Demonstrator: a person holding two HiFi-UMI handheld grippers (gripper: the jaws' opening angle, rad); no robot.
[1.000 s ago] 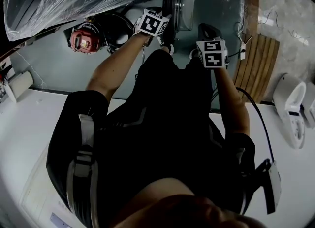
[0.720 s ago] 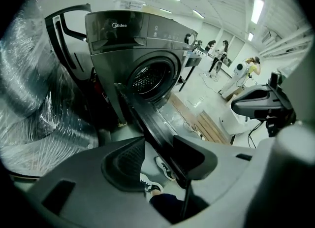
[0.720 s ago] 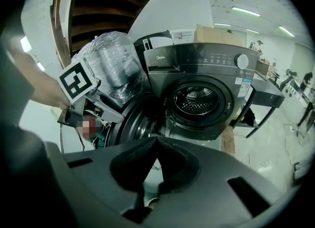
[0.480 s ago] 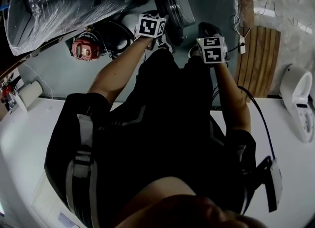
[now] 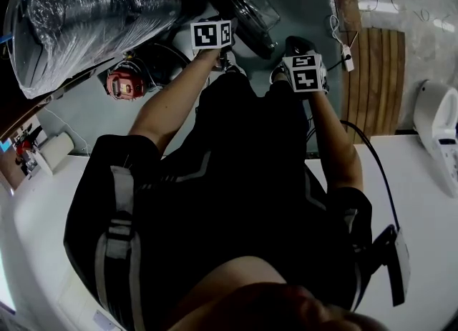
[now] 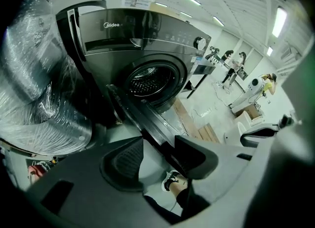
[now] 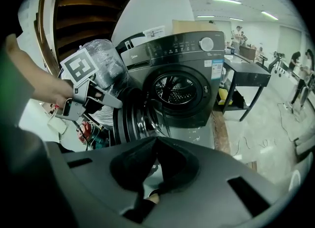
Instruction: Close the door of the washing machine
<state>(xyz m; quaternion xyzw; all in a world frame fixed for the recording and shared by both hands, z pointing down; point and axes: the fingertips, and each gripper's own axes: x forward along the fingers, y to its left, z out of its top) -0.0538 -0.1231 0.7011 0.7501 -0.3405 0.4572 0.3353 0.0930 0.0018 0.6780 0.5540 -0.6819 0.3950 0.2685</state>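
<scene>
Grey floor (image 7: 268, 123) of a bright hall — washing machine (image 7: 179, 57) with its door (image 7: 129, 119) swung wide open.
Left gripper (image 6: 158, 147) stands at the door's free edge with jaws spread, having just been opening; the door's rim shows in the gap between them, pads not pressing it. Right gripper (image 7: 156, 142) hangs beside it, facing the drum opening — jaws closed together, nothing between them. A plastic-wrapped bundle (image 6: 34, 89) sits left of the machine.

Head looks down, others share washer (image 6: 147, 49)
</scene>
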